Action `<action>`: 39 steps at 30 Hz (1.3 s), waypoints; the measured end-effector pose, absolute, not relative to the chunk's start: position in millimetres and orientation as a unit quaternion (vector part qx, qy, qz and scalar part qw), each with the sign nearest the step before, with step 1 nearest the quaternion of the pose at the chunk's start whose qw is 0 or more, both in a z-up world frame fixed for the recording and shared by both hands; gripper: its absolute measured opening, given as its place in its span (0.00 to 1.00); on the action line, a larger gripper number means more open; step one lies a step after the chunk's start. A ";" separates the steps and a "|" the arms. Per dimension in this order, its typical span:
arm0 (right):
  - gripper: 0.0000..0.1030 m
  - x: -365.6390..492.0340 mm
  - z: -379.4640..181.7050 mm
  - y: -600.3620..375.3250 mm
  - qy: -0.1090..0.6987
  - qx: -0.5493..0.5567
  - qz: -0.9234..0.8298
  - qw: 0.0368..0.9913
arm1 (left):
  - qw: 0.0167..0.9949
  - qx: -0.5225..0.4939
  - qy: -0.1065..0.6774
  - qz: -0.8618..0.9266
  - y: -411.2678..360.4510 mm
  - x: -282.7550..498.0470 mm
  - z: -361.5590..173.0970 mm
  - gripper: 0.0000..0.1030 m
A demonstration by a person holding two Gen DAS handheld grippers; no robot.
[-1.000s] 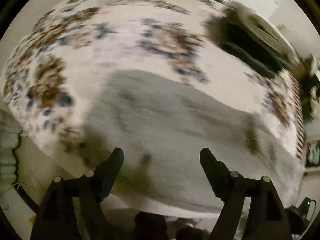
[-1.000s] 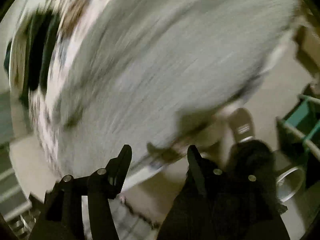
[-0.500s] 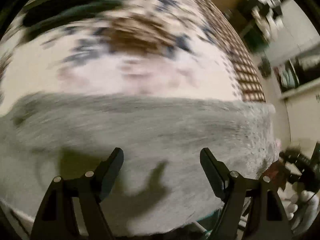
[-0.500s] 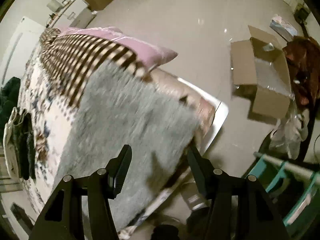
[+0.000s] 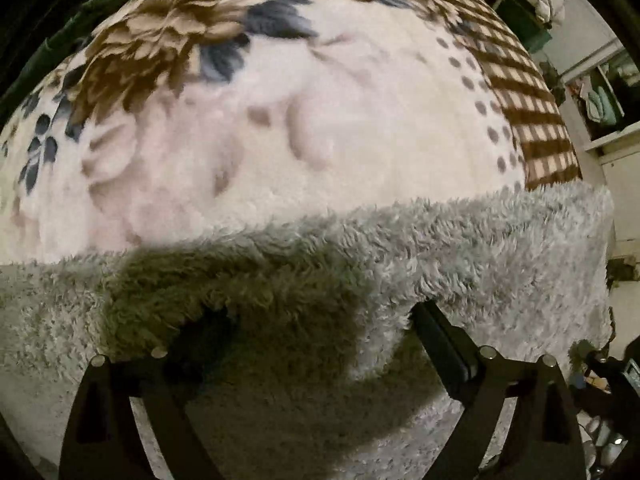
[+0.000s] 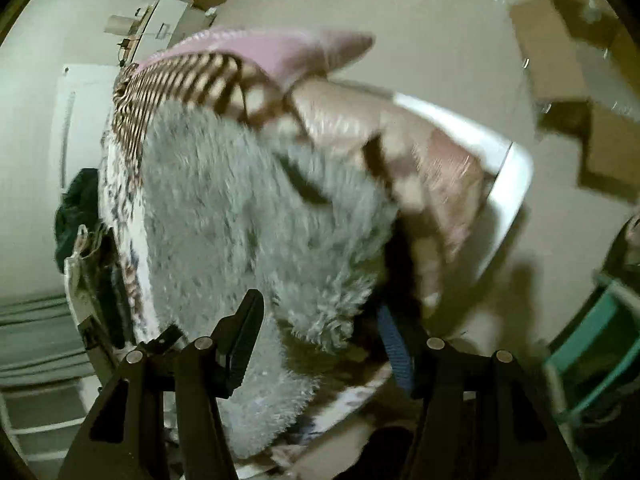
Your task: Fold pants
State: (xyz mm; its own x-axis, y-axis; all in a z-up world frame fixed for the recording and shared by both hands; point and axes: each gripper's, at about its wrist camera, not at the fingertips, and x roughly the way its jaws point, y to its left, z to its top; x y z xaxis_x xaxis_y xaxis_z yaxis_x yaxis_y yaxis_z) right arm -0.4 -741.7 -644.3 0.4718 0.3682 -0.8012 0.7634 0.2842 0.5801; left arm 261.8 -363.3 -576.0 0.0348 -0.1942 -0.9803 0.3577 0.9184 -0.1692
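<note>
pants [image 5: 460,252] lie on blanket [image 5: 320,128] near its front edge; pillow [image 6: 280,52] behind them; cardboard box [image 6: 560,64] right, on floor [image 6: 420,12].

A bed [image 5: 360,152] under a floral blanket [image 5: 168,52] with a checked border [image 5: 528,112] carries the grey fleece pants [image 5: 460,248]; a pink pillow [image 6: 280,48] lies at one end.

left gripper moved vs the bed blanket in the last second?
Yes. The left gripper has closed in on the fluffy grey pants: their far edge and the floral cream blanket beyond loom larger, and pile now hides its fingertips, jaws spread.
</note>
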 end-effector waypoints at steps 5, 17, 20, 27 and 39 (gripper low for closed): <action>0.59 -2.1 -670.0 -740.2 0.397 0.628 -0.129 0.657 | 0.716 0.060 0.669 -0.192 -378.4 261.3 -586.4 1.00; 0.49 22.6 -647.7 -721.4 0.353 0.562 -0.123 0.738 | 0.754 0.089 0.629 -0.167 -393.3 234.6 -589.8 1.00; 0.49 23.9 -628.1 -698.3 0.374 0.502 -0.132 0.768 | 0.750 0.086 0.633 -0.171 -377.2 233.8 -585.3 1.00; 0.49 20.9 -624.7 -686.6 0.387 0.463 -0.195 0.773 | 0.742 0.076 0.643 -0.174 -366.5 255.0 -578.5 1.00; 0.18 59.4 -659.3 -701.7 0.416 0.473 -0.167 0.758 | 0.742 0.077 0.644 -0.168 -367.8 256.0 -582.6 1.00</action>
State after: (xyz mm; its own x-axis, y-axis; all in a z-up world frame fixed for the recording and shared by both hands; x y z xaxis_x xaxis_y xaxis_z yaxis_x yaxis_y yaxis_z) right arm 59.4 -701.7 -659.3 0.5976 0.1407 -0.7893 0.6473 0.4963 0.5785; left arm 256.0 -367.8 -582.6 0.1127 -0.1510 -0.9821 0.3489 0.9315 -0.1031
